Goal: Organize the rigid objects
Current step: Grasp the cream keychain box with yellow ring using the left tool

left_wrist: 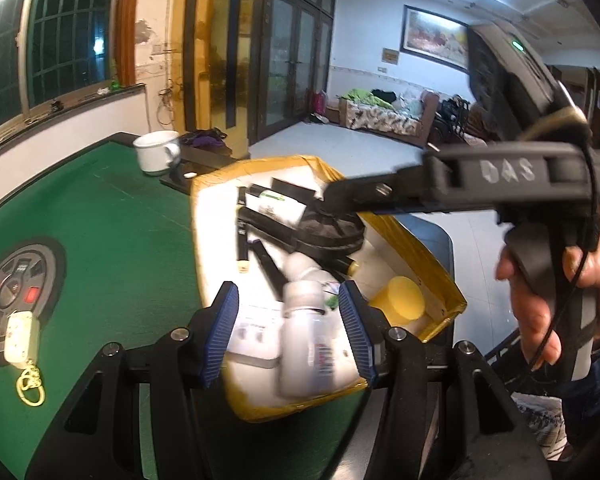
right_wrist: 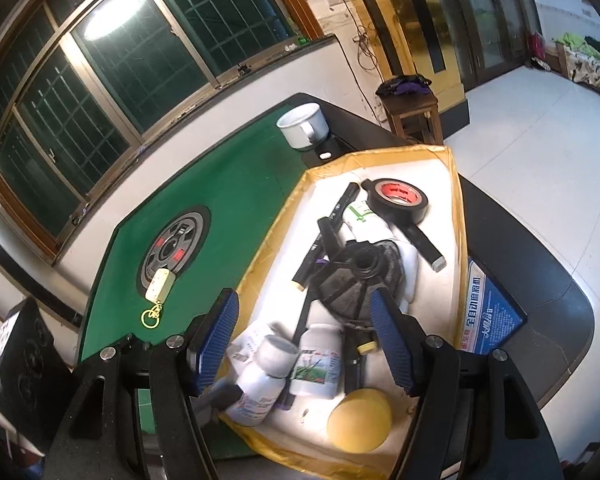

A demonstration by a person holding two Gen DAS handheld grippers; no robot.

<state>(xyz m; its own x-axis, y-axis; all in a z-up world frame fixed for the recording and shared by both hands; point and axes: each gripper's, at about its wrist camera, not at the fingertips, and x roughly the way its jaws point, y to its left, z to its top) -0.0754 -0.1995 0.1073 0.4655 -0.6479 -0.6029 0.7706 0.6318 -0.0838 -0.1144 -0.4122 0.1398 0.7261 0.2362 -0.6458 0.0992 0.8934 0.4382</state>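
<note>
While the yellow-rimmed tray at the tabletop's edge already gathers the bottles, black disc, tape roll, markers and yellow cap, my right gripper hangs over it with fingers spread, pinching nothing, apparently lining up on the disc. My left gripper hovers at the tray's near end, fingers likewise apart, straddling a white bottle without touching it. Out on the green felt a cream key fob with its gold ring lies apart, likely left to collect; a white cup stands at the far corner.
</note>
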